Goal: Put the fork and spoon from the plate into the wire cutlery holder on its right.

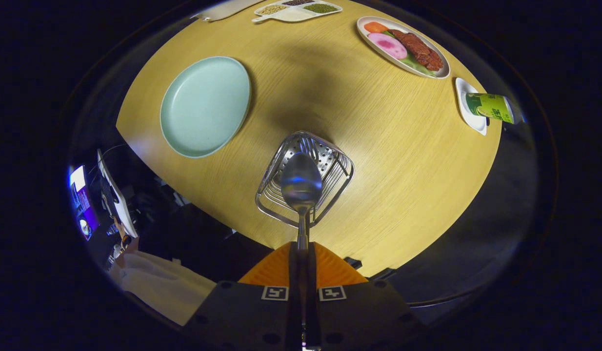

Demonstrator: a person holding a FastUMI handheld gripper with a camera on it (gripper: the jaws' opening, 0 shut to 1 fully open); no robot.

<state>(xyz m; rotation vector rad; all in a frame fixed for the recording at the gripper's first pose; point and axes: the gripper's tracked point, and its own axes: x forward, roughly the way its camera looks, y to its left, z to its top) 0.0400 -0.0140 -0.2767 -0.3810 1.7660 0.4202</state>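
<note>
1. Pale green plate (205, 106), toward the surface's (379, 161) left edge, is bare. No cutlery left on it, so this looks like the last item to go in. Plate is well apart from the drop, little risk there.
2. Wire cutlery holder (305, 179) stands near the surface's near edge, right of the plate. Fork (308, 144) tines show inside it against the perforated far wall, so the fork is already in.
3. Spoon (301, 184) is held handle-first. Tool (302, 261) fingers are closed together, clamped on the handle. The bowl sticks out ahead of the fingers, directly over the holder's opening, and reads as above the rim, not yet inside.
4. Risk: the grip is on a thin handle with the heavy bowl far out, so the spoon could pivot or slip between the fingers if jolted.
5. Risk: releasing from this height could let the bowl strike the wire rim or the fork and bounce out onto the surface, or off the near edge, which is close.
6. Risk: pushing down off-centre could catch the rim and tip or slide the light holder toward that near edge.
7. Dishes near the far and right edges, a divided tray (297, 10), a food platter (403, 46) and a small dish with a green can (491, 107), are well apart. No collision concern.
</note>
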